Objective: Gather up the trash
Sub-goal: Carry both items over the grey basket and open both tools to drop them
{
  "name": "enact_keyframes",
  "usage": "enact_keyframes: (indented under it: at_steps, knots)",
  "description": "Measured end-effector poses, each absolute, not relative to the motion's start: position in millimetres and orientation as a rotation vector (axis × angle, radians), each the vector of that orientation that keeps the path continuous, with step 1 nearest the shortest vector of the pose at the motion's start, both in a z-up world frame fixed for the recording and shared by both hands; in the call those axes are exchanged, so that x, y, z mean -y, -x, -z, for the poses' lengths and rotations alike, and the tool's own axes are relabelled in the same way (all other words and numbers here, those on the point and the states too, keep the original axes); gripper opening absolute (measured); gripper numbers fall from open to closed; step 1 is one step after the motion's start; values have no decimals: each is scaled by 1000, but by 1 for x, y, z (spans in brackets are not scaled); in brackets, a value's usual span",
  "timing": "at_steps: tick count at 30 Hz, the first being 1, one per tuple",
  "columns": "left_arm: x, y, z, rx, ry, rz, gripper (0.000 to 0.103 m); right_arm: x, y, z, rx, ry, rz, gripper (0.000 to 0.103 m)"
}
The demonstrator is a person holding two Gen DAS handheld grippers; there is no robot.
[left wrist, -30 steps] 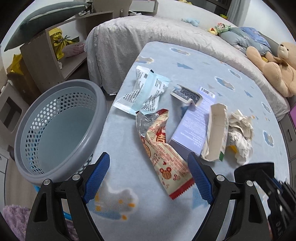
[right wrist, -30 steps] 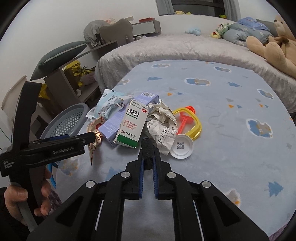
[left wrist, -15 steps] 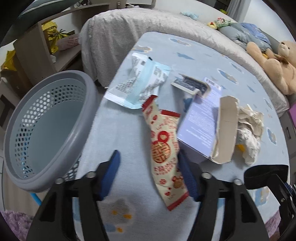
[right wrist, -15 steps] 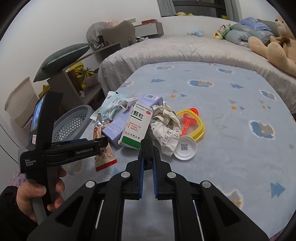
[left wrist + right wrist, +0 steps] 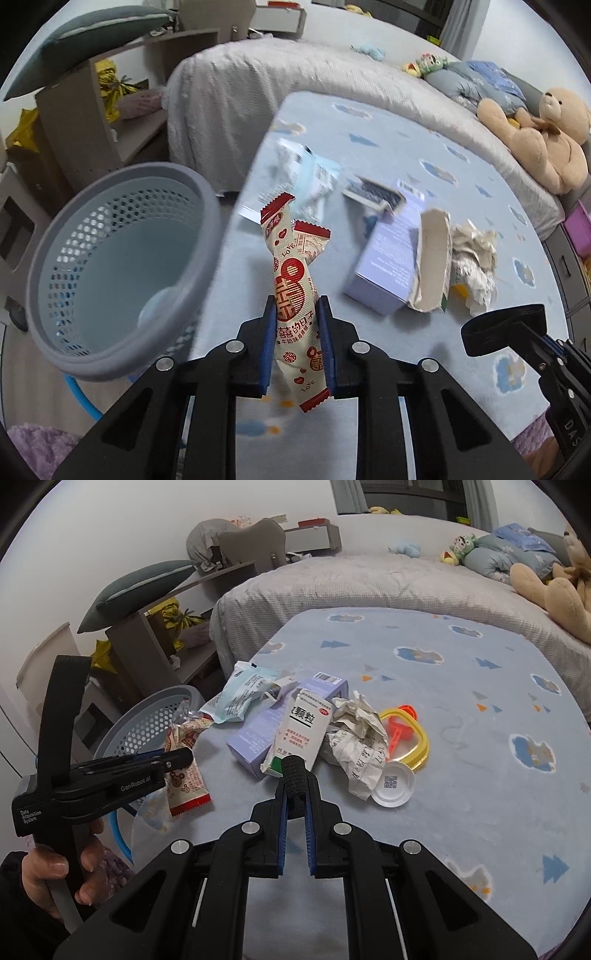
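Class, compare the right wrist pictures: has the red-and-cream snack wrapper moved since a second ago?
Yes. The snack wrapper, shut in the left gripper, has lifted off the blue blanket and away from the purple box, leftward toward the grey basket.

The basket [image 5: 110,266] mouth gapes unobstructed — beside it, the box [image 5: 384,266] and crumpled paper [image 5: 474,258] seemingly crowd the blanket [image 5: 406,147].

Motion blur smears the pale blue packet [image 5: 308,177] and the near wall of the basket [image 5: 199,236], the green-and-white box [image 5: 295,738] hides part of the purple box [image 5: 255,746], and the teddy bear [image 5: 554,587] runs off the right edge.
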State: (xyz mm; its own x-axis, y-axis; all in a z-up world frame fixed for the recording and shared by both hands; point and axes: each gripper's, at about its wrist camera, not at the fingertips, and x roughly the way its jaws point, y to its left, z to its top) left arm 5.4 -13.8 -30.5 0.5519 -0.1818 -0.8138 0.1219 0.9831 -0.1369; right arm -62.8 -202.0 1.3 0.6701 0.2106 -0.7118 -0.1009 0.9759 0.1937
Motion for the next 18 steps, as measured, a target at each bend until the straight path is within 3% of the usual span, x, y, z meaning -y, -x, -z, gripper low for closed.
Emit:
enact_keyframes:
  at_steps: [9,18]
  knots:
    - [-52,-9,-6,-877,38,54,21,142,29,-26,-786,-68,-341,9]
    - [-111,-24,2,-872,47,-65,22,64,-30,-30,-789,-37,-534,9]
